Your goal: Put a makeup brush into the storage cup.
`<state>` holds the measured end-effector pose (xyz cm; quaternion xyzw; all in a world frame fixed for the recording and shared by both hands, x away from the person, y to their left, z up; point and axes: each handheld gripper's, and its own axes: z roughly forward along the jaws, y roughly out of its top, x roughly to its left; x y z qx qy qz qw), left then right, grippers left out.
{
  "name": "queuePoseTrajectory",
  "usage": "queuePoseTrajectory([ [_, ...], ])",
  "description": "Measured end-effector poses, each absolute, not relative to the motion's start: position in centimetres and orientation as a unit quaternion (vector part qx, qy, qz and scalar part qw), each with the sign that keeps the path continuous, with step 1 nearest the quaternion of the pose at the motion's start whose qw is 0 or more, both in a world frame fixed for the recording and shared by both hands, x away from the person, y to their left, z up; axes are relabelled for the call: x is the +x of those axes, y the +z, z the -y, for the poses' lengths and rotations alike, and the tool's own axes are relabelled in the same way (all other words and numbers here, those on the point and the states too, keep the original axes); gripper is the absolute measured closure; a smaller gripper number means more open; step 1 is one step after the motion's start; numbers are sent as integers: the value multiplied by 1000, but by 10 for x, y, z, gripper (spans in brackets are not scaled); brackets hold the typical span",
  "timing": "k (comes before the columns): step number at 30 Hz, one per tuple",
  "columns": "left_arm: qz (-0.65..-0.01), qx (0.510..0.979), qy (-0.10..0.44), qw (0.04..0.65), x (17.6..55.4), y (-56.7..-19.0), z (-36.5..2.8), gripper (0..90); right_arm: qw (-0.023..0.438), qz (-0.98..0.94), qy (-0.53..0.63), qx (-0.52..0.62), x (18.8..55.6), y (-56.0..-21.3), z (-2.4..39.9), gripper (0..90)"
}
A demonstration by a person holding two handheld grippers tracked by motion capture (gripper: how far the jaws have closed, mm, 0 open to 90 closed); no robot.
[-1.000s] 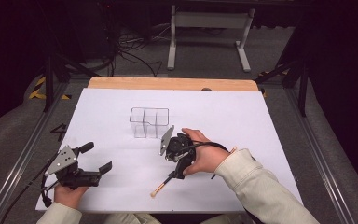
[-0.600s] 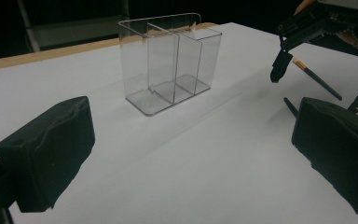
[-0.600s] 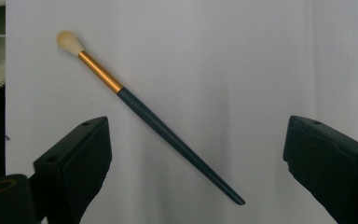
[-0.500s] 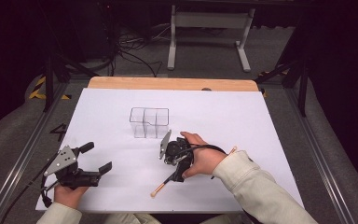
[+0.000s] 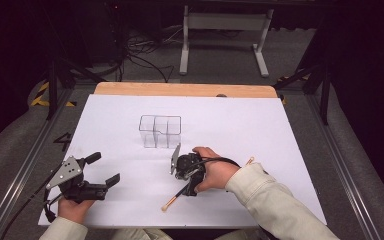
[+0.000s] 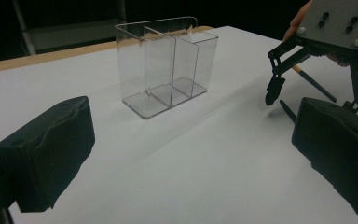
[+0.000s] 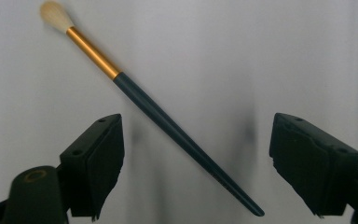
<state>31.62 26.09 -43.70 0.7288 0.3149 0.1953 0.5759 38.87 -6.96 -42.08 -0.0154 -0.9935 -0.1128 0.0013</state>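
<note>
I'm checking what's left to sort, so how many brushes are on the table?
2. One brush lies under the right gripper, between its open jaws; another brush peeks out behind the right sleeve, mostly hidden.

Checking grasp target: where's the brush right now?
The brush lies flat on the white table near its front edge, between the open jaws of the right gripper, in front of the clear organizer.

Open white table (image 5: 280,150) from 9 through 3 o'clock around the right gripper (image 5: 189,187). At 11 o'clock, blocked by a clear divided holder (image 5: 160,131). Brush (image 7: 158,114) lying between parted jaws
</note>
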Motion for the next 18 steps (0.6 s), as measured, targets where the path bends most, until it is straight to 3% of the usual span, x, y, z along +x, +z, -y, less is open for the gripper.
queuePoseTrajectory([
  [3, -316, 726, 194, 579, 316, -437, -261, 1, 3, 994, -105, -10, 388, -424, 68, 221],
  [8, -317, 728, 192, 577, 316, -438, -261, 1, 2, 996, -91, 7, 386, -427, 65, 347],
  [11, -315, 730, 193, 575, 317, -438, -261, 1, -1, 996, -86, 13, 386, -427, 63, 365],
  [18, -318, 728, 191, 576, 317, -438, -261, 1, 3, 997, -68, 43, 381, -424, 57, 578],
])
